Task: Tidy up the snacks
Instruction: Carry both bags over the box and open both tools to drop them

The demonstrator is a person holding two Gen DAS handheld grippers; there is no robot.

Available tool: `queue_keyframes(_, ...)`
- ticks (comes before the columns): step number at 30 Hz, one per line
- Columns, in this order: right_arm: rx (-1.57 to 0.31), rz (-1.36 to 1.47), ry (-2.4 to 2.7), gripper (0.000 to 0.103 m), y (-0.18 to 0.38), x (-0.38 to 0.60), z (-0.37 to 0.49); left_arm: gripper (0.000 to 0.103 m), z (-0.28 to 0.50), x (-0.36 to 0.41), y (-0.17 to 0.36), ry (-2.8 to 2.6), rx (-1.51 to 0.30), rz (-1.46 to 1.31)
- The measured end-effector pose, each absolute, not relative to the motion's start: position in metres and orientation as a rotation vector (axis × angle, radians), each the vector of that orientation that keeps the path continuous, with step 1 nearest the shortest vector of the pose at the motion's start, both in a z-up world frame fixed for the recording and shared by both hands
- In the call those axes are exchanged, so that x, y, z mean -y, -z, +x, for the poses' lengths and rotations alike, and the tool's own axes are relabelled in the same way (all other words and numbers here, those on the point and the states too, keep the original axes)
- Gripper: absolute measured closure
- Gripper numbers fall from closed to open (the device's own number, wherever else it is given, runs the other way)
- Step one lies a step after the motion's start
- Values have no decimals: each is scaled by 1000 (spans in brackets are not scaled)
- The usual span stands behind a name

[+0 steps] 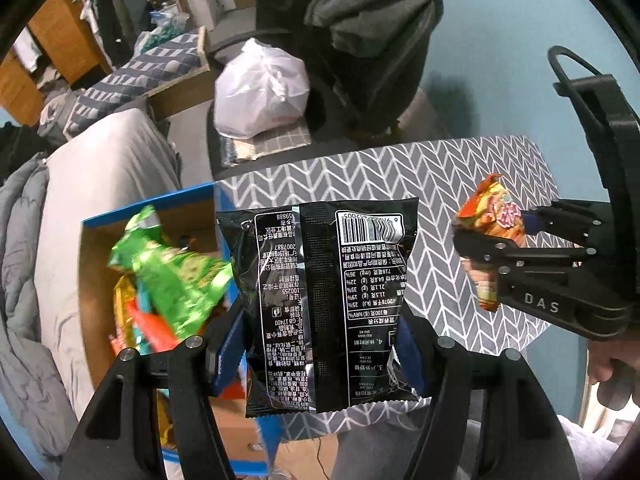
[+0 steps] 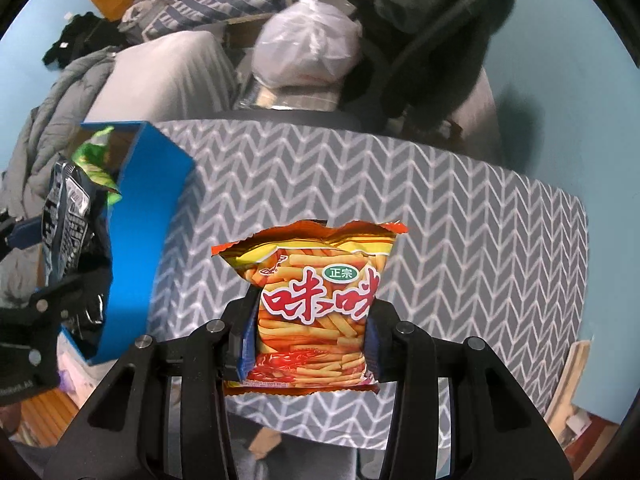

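My left gripper (image 1: 320, 356) is shut on a black snack bag (image 1: 328, 304) with white print, held above the table's left edge beside the blue cardboard box (image 1: 148, 204). The box holds a green snack bag (image 1: 172, 276) and orange packets (image 1: 136, 328). My right gripper (image 2: 308, 340) is shut on an orange-red fries snack bag (image 2: 316, 312), held above the chevron-patterned table (image 2: 440, 208). In the left wrist view the right gripper (image 1: 492, 240) with its orange bag (image 1: 494, 208) is at the right. In the right wrist view the black bag (image 2: 66, 216) and box (image 2: 140, 220) are at the left.
A white plastic bag (image 1: 260, 88) sits on a chair beyond the table, with dark clothing (image 1: 372, 20) draped on the chair back. A bed with grey bedding (image 1: 100, 168) lies left of the box. The wall is blue.
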State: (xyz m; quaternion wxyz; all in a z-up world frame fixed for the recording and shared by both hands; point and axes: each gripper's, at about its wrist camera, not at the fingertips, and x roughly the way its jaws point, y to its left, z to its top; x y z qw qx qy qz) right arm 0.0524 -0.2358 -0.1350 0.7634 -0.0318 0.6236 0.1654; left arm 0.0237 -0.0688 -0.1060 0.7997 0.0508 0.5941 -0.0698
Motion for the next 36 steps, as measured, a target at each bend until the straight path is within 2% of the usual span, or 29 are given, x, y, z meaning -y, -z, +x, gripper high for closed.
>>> queue_keyframes(18,-1277,-209,-620,62,100,103,49,36,-24,-50,69,-85,-1198,-106)
queue_keyframes(28,-1271,-249,-738,62,97,47,51,36,-40,-119,74,-234,-1185,-187)
queue_keyframes(36,-1291,-275,-810,62,105,10,51,36,-38,-153,101,-286,-1211,-236)
